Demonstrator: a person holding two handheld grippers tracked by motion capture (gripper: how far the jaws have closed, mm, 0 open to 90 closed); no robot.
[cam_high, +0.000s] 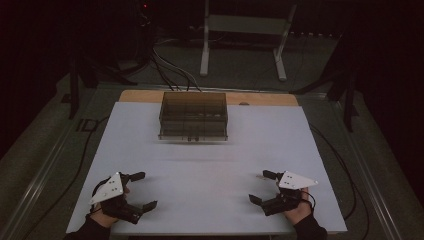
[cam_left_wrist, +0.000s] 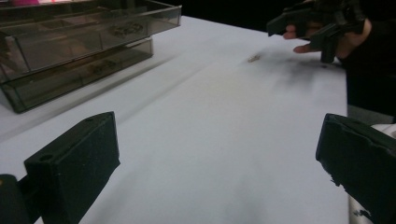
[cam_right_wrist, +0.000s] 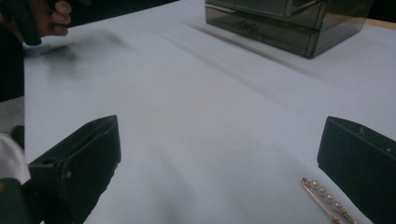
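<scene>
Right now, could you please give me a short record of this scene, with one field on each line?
surface: white table
box: smoked clear drawer box at the far middle of the table
small item: gold pin with pearls, flat on the table beside the right claw
left claw: open, nothing between the jaws
right claw: open, nothing between the jaws
contact: neither claw touches the pin or the box
</scene>
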